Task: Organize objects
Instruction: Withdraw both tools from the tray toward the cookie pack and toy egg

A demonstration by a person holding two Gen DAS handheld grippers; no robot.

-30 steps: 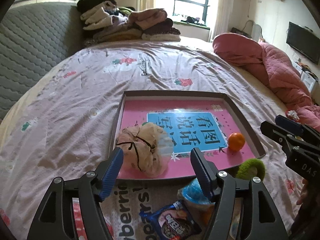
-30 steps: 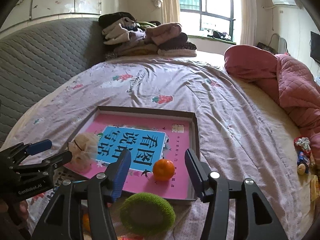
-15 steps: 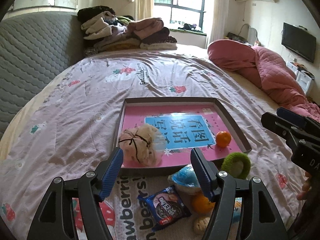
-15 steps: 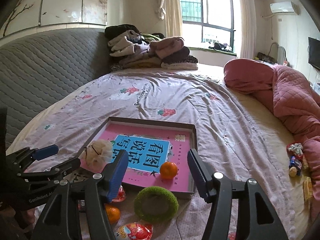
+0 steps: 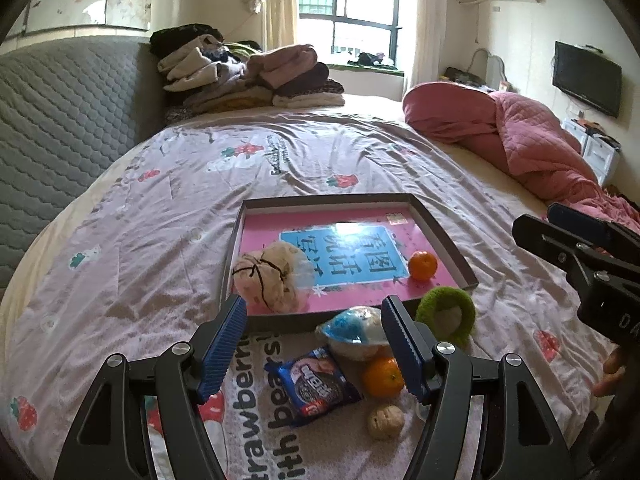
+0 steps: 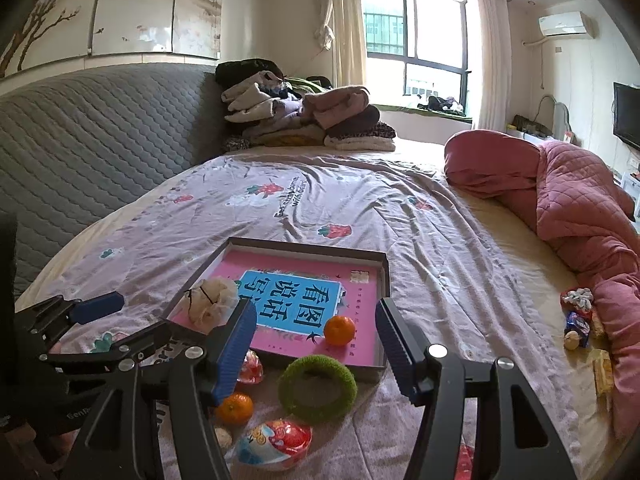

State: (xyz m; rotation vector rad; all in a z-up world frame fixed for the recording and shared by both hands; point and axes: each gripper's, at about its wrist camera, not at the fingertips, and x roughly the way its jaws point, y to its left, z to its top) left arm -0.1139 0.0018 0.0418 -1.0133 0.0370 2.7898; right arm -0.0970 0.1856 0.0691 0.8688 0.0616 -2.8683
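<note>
A shallow tray [image 5: 444,236] with a pink printed floor is seen on the bedsheet [image 5: 168,216]. Inside the tray, a tied cloth bundle [image 5: 272,276] is lodged in the near left corner and a mandarin [image 5: 423,265] near the near right corner. Just outside the tray's near rim are laid a green ring [image 5: 446,314], a blue-capped packet [image 5: 352,330], a cookie pack [image 5: 316,384], a second mandarin [image 5: 382,376] and a walnut [image 5: 386,420]. The left gripper [image 5: 314,346] is held wide, nothing between its pads. The right gripper [image 6: 316,344] has just been opening; nothing is gripped.
</note>
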